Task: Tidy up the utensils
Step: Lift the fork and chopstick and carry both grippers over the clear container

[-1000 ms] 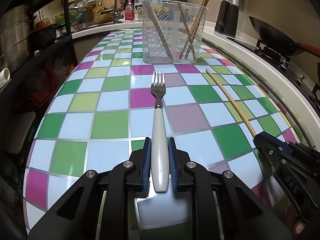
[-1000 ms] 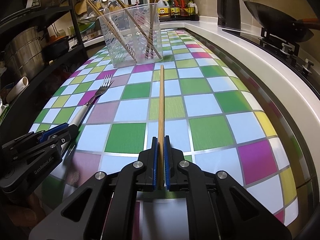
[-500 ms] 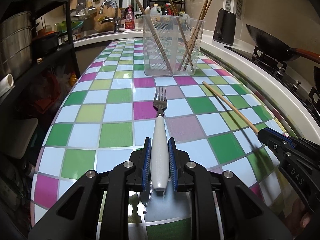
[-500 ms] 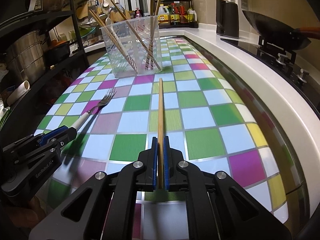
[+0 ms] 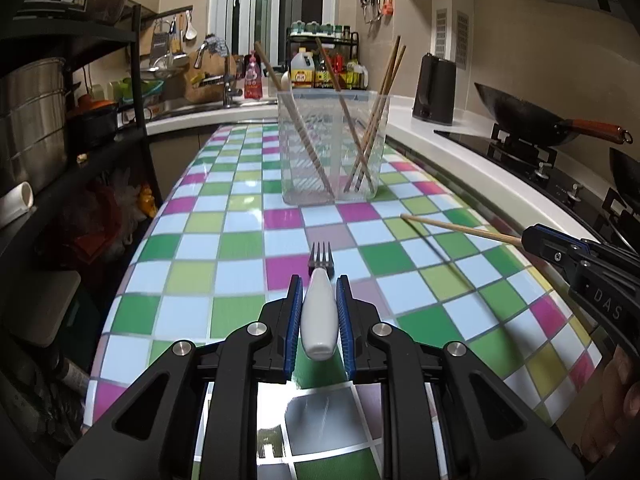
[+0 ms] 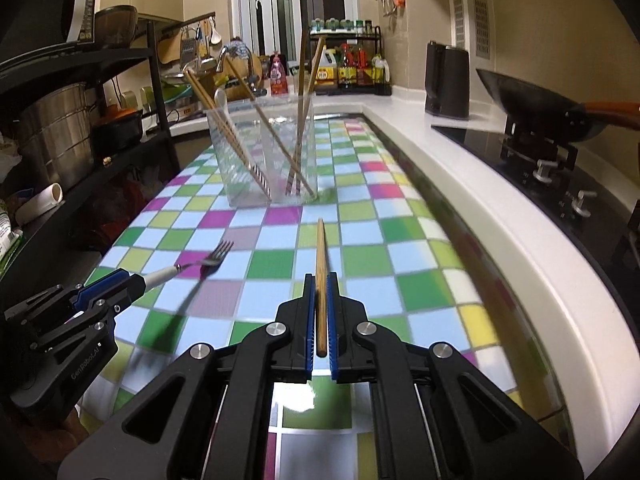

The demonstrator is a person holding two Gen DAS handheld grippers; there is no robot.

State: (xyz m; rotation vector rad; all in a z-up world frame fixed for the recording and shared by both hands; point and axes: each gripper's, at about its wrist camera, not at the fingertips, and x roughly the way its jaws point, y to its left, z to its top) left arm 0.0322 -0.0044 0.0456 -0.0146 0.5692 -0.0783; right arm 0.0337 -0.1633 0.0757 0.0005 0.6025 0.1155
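My left gripper [image 5: 319,285] is shut on a white-handled fork [image 5: 319,308], held above the checkered table with its tines pointing forward. It also shows in the right wrist view [image 6: 134,285] with the fork [image 6: 200,266]. My right gripper [image 6: 320,282] is shut on a wooden chopstick [image 6: 320,256], lifted off the table; it shows at the right of the left wrist view [image 5: 532,240] with the chopstick [image 5: 460,229]. A clear plastic utensil holder [image 5: 332,148] with several chopsticks stands ahead of both grippers; it also shows in the right wrist view [image 6: 266,152].
The checkered table [image 5: 224,240] runs forward to a sink counter. A white counter [image 6: 492,200] with a stove and a wok [image 6: 536,108] lies on the right. A black kettle [image 5: 434,90] stands behind it. A dark shelf with steel pots [image 5: 32,120] lines the left.
Both grippers have risen off the table with the fork and the chopstick and tilted up. The holder now appears farther ahead and more upright in view.
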